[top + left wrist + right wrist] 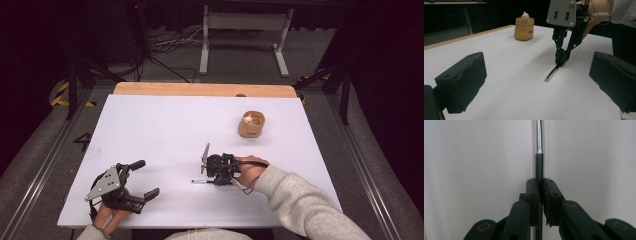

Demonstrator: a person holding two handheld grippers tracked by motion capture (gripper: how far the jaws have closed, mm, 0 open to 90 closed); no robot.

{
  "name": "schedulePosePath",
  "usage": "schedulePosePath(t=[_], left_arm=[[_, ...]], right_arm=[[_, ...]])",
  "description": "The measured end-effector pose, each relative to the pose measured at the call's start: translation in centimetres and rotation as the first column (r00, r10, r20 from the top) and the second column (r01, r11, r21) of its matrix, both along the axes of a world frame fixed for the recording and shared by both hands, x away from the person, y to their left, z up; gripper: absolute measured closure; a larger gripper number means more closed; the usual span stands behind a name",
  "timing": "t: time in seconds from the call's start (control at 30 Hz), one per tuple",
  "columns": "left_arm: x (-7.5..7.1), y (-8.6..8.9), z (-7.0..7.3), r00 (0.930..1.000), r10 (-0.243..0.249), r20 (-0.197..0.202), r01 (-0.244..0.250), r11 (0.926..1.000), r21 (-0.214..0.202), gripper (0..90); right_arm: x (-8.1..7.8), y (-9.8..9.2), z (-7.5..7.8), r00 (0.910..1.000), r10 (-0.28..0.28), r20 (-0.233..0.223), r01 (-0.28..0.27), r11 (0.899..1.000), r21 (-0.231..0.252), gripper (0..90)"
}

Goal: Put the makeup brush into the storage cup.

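Note:
A slim pen with a black grip and a silver barrel [199, 181] lies on the white tabletop [165, 130] near the front middle. My right gripper [216, 180] points down onto it, its jaws shut on the black part of the pen [539, 152]. In the left gripper view the right gripper [560, 61] pinches the pen [551, 73] at its far end, with the tip resting on the table. My left gripper [148, 178] rests at the front left, jaws wide open with nothing between them.
A tan cup holding a small pale figure [251, 124] stands at the back right of the table; it also appears upright in the left gripper view [524, 29]. A wooden edge [200, 89] runs along the table's far side. Metal stands and cables lie on the floor beyond.

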State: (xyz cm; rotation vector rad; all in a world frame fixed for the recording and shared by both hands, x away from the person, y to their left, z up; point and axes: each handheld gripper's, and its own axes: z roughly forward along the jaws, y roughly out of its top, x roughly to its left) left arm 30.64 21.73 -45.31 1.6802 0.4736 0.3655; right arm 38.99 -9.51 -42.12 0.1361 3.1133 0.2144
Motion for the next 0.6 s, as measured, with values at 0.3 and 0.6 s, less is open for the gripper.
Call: schedulePosePath(t=[0.3, 0.6], left_arm=[[0.0, 0.0, 0.0, 1.0000, 0.000, 0.000, 0.000, 1.0000, 0.000, 1.8], [0.0, 0.0, 0.0, 1.0000, 0.000, -0.001, 0.000, 1.0000, 0.000, 1.8]], right_arm=[[0.0, -0.1, 0.4, 1.0000, -0.001, 0.006, 0.001, 1.000, 0.004, 84.0], [0.1, -0.7, 1.9, 0.9995, -0.001, 0.032, -0.001, 0.997, 0.078, 84.1]])
